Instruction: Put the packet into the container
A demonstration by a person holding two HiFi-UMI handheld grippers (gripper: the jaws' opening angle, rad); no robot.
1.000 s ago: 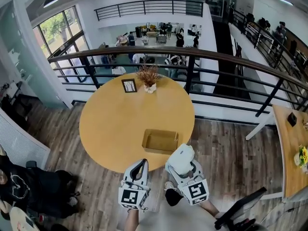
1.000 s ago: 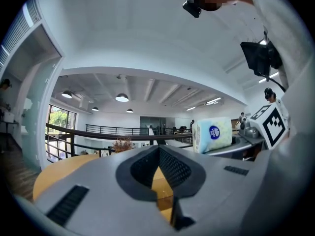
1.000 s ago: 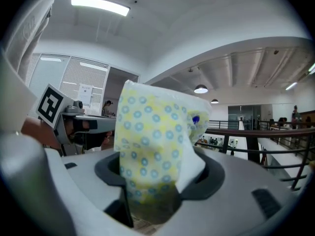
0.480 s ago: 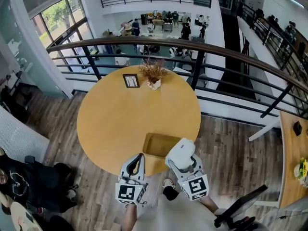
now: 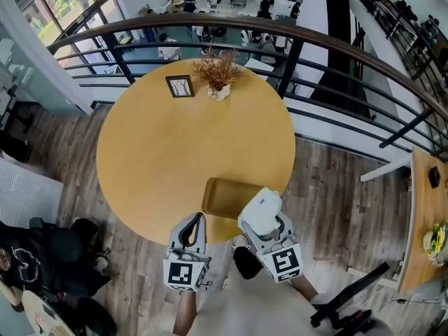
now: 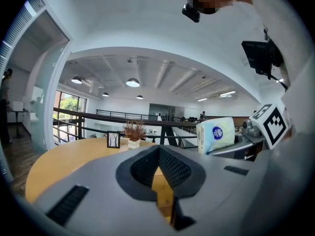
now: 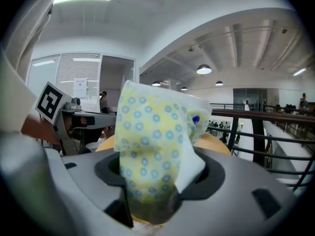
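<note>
A shallow tan container lies on the round wooden table near its front edge. My right gripper is shut on the packet, a soft yellow-white pack with blue dots. It hangs at the container's near right corner, partly over the table edge. The packet also shows in the left gripper view, upright to the right. My left gripper is at the table's front edge, left of the container. Its jaws are together with nothing between them.
A small picture frame and a vase of dried stems stand at the table's far side. A dark railing curves behind the table. A person in black is low at the left; another table stands at the right.
Both grippers have moved forward and a little down toward the table. The packet now sits closer to the container's near right corner. The left jaws stay together.
</note>
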